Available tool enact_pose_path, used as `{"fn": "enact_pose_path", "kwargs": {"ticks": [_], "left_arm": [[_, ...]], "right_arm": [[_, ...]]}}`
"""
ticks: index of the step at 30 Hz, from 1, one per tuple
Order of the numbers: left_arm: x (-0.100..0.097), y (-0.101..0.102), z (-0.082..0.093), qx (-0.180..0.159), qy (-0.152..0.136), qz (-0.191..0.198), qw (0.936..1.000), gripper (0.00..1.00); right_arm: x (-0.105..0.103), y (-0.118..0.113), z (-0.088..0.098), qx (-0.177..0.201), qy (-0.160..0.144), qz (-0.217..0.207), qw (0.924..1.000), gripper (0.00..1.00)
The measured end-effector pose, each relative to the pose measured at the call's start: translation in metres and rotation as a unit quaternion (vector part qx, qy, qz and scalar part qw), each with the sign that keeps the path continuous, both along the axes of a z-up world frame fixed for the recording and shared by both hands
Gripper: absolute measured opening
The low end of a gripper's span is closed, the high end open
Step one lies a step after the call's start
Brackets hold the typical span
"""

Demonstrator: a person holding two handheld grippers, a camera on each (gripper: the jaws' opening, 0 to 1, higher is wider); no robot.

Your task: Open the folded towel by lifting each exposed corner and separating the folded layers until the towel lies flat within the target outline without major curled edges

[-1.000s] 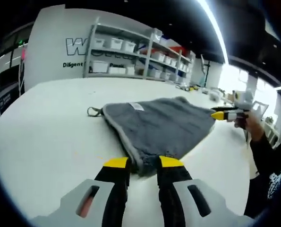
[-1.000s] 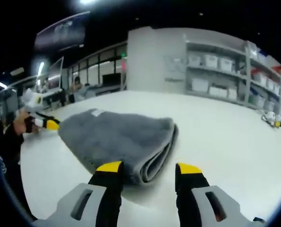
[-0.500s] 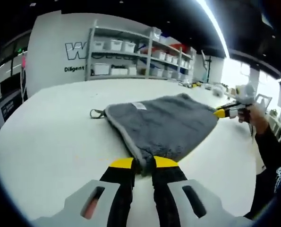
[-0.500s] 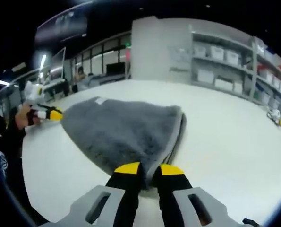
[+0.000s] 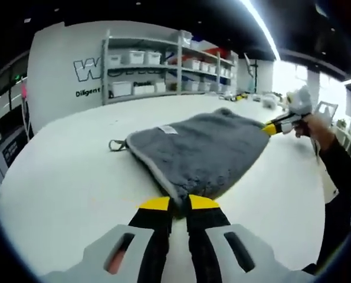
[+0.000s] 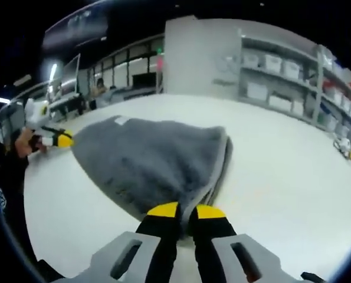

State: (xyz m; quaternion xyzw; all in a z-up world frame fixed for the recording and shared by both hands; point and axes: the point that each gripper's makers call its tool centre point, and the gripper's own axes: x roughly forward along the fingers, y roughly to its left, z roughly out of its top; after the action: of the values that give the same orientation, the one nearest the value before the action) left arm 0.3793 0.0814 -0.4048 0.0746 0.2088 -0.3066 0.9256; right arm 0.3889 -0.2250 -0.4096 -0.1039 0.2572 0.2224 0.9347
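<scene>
Since a second ago, both jaw pairs have closed: the left hand-held gripper (image 5: 179,204) and right hand-held gripper (image 6: 186,211) each pinch a corner of the folded grey towel (image 5: 197,153) on the white desk (image 5: 63,171), ready to lift.

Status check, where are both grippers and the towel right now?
Left gripper shut on a towel corner. Right gripper shut on another corner. Towel still folded on the white table. Nothing in the way.
</scene>
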Motion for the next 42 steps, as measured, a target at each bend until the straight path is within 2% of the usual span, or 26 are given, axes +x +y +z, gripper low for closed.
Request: {"fn": "enact_pose_path", "kwargs": {"ticks": [4,7,8,11,14,18,19,27,33,42], "left_arm": [[-0.004,-0.002,-0.001,0.032,-0.009,-0.009,0.9994,0.07],[-0.008,-0.004,-0.001,0.039,-0.001,-0.015,0.9991,0.06],[-0.009,-0.005,-0.001,0.044,0.001,-0.018,0.9989,0.05],[-0.016,-0.008,-0.002,0.059,0.001,-0.030,0.9978,0.05],[-0.019,-0.011,-0.003,0.059,0.003,-0.038,0.9976,0.05],[-0.024,-0.015,-0.003,0.053,0.000,-0.045,0.9975,0.05],[-0.025,-0.016,-0.004,0.053,-0.003,-0.047,0.9975,0.05],[-0.034,-0.025,-0.004,0.060,-0.018,-0.061,0.9962,0.04],[-0.041,-0.035,-0.003,0.064,-0.019,-0.077,0.9948,0.04],[-0.051,-0.048,-0.004,0.063,-0.021,-0.101,0.9927,0.04]], "right_arm": [[0.001,0.003,-0.002,-0.047,0.024,0.010,0.9985,0.00],[0.007,0.000,-0.005,-0.032,0.068,0.013,0.9971,0.00],[0.009,-0.001,-0.005,-0.040,0.080,0.019,0.9958,0.00],[0.014,-0.002,-0.006,-0.059,0.097,0.026,0.9932,0.00],[0.025,-0.006,-0.006,-0.083,0.112,0.028,0.9899,0.00],[0.035,-0.005,-0.008,-0.116,0.123,0.036,0.9850,0.00],[0.042,-0.009,-0.008,-0.119,0.125,0.036,0.9843,0.00],[0.058,-0.006,-0.009,-0.139,0.142,0.029,0.9797,0.00],[0.080,-0.009,-0.009,-0.151,0.154,0.029,0.9760,0.00],[0.098,-0.006,-0.009,-0.182,0.166,0.044,0.9682,0.00]]}}
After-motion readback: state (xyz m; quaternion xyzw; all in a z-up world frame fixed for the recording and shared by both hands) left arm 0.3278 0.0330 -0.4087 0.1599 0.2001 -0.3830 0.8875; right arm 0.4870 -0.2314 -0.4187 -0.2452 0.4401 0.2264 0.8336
